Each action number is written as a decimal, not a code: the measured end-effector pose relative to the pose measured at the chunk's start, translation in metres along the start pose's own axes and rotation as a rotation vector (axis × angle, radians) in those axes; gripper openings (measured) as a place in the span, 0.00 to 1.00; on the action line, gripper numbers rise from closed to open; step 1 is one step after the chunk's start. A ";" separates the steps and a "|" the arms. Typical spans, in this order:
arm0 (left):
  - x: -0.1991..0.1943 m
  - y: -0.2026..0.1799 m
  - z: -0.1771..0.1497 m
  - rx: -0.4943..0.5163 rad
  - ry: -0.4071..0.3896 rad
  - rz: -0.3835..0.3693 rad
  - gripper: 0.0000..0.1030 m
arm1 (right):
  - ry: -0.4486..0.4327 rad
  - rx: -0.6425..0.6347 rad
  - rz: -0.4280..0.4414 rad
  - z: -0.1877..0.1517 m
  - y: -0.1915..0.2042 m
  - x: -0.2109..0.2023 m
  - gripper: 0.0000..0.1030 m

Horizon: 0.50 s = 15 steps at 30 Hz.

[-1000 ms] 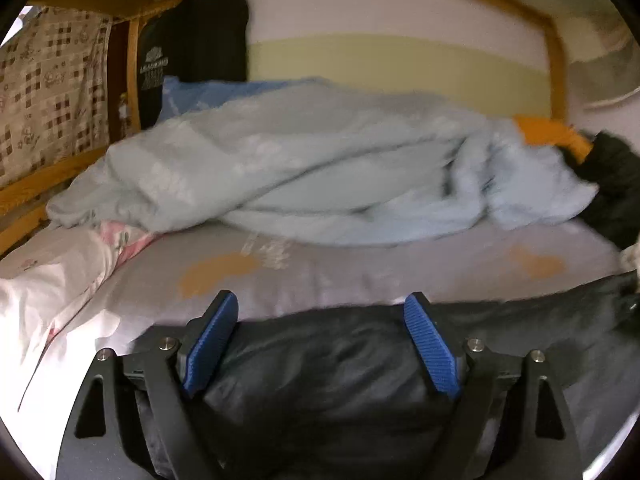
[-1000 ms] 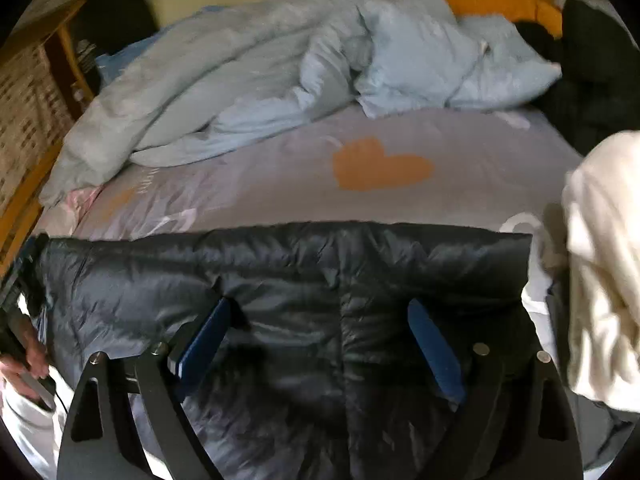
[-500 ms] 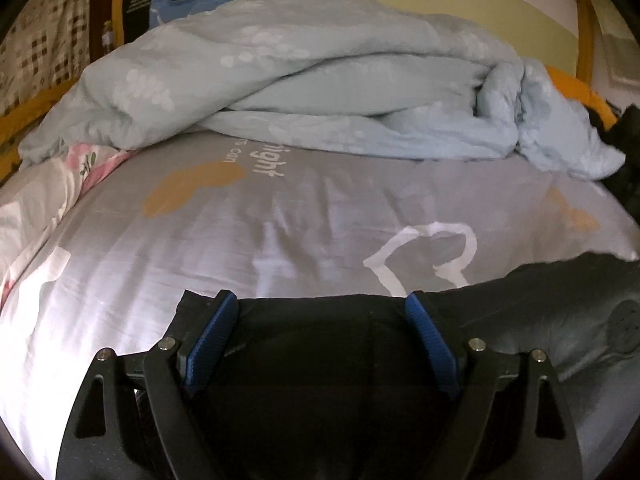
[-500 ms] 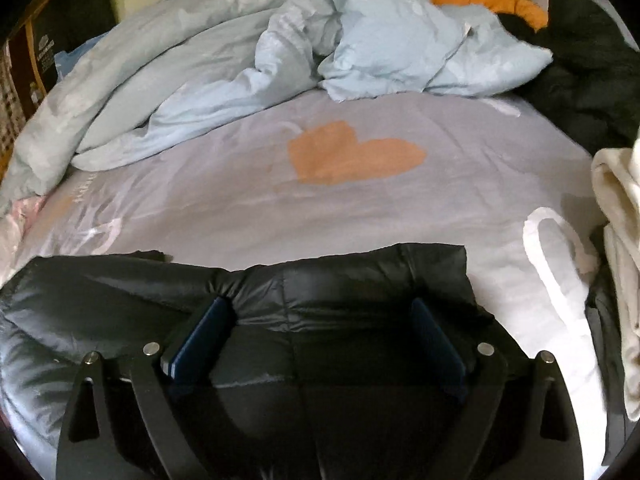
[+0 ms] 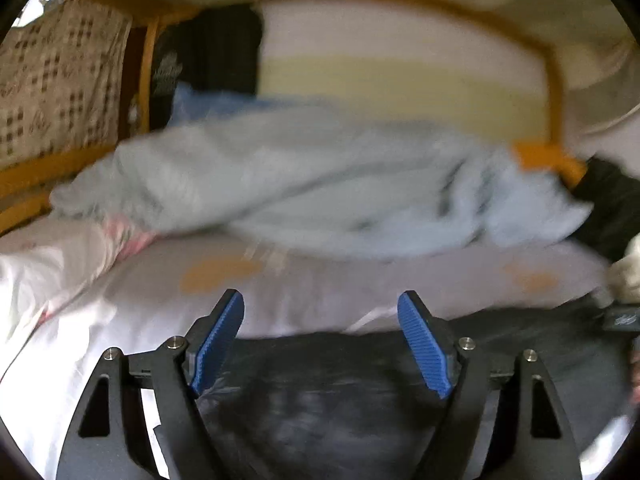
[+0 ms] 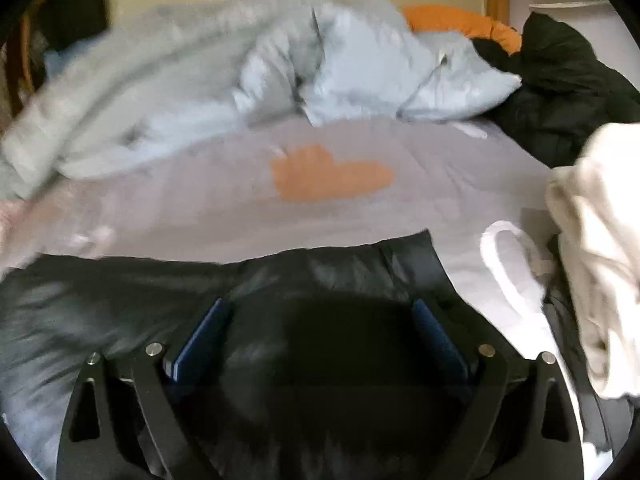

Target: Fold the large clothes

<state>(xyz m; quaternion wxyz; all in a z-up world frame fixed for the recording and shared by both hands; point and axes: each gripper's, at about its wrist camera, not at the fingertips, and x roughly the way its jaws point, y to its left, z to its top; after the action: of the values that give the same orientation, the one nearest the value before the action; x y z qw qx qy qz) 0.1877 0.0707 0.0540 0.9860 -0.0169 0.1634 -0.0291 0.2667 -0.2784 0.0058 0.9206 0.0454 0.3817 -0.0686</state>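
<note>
- Spreading across the frame from 9 to 3 o'clock: bed sheet (image 6: 224, 208), grey with an orange heart (image 6: 332, 178) near centre in the right wrist view.
- Bunching along the far side, 10 to 1 o'clock: pale blue duvet (image 5: 288, 184), blurring in both views.
- Lying flat on the near edge of the bed, filling 4 to 8 o'clock: black puffer jacket (image 6: 120, 296), with its far edge running straight across the sheet.
- Piling up at 3 o'clock in the right wrist view: cream garment (image 6: 592, 248), with a dark coat (image 6: 560, 92) heaped beyond it at 1 to 2 o'clock.
- Judging the step: apparently finishing one fold and getting ready for the following one, with neither tool gripping cloth.
- Calling next, probably, for closing on a jacket edge at each side and carrying it over evenly, keeping the slippery padding from sliding.
- Hovering over the jacket's left part, pointing toward 12 o'clock: left gripper (image 5: 320, 340), blue pads spread wide, holding nothing.
- Sitting low over the jacket's right part, aiming toward 12 o'clock: right gripper (image 6: 320, 336), fingers wide apart with fabric bulging between them but not pinched.
</note>
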 end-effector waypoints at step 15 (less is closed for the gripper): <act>-0.030 -0.098 -0.063 -0.065 0.340 -0.390 0.02 | 0.071 0.017 0.454 0.031 0.062 -0.145 0.06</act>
<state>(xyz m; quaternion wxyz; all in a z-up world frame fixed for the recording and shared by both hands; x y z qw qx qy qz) 0.1338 -0.0266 0.0078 0.9190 -0.0748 0.3214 -0.2158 0.1971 -0.2081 0.1329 0.8980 0.1404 0.3931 0.1389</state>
